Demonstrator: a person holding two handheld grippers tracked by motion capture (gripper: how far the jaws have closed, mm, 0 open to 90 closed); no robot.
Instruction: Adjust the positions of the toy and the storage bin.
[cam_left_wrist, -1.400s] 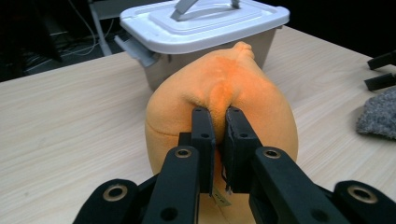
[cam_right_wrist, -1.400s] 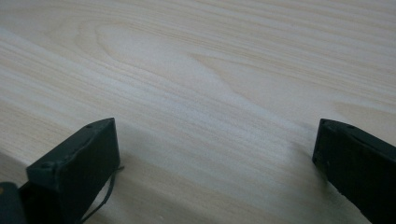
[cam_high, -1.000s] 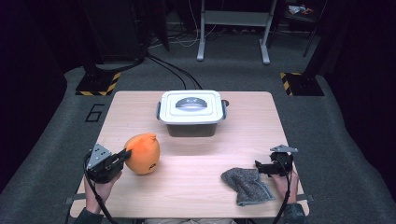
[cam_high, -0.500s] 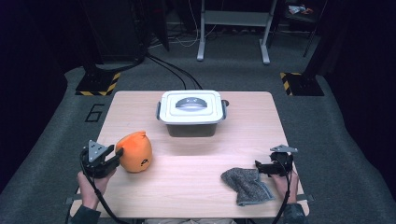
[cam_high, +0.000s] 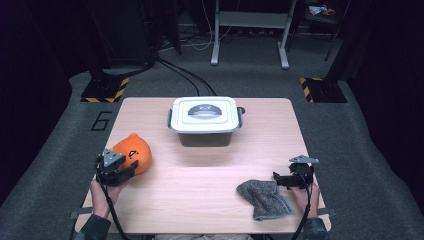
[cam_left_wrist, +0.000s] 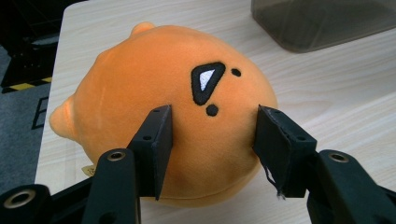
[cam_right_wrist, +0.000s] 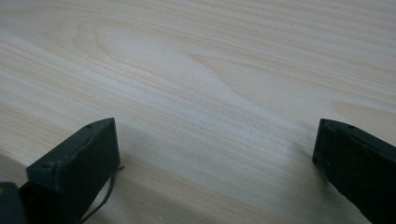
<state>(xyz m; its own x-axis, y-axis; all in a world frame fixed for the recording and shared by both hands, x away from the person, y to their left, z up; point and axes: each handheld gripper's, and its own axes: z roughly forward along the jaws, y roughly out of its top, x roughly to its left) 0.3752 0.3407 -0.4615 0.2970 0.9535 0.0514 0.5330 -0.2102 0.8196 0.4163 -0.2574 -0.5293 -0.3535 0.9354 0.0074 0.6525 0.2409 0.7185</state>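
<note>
Two hand-held grippers are seen at the near edge of a light wooden table (cam_high: 210, 165). Near the table's left edge, toward the near-left corner, an orange plush toy (cam_high: 132, 153) is found lying on the wood. The left gripper (cam_high: 116, 169) is closed on it from the near side: in the left gripper view both black jaws are pressed into the plush toy's (cam_left_wrist: 173, 98) soft body, one on each side of its embroidered black-and-white mark, with the fabric bulging between them. Whether the toy is lifted off the wood or resting on it cannot be told.

Toward the far edge, at the middle of the table, a grey storage box (cam_high: 204, 121) with a white lid is placed; its lid is on and a handle is set flat into the top. A corner of the box (cam_left_wrist: 322, 21) is caught at the top of the left gripper view.

Near the near-right corner a grey knitted cloth (cam_high: 264, 198) is seen lying crumpled. The right gripper (cam_high: 294, 177) is held just beside it, toward the right edge. Its jaws are spread wide with nothing between them, and bare wood grain is seen under the right gripper (cam_right_wrist: 212, 154) in its own view.
</note>
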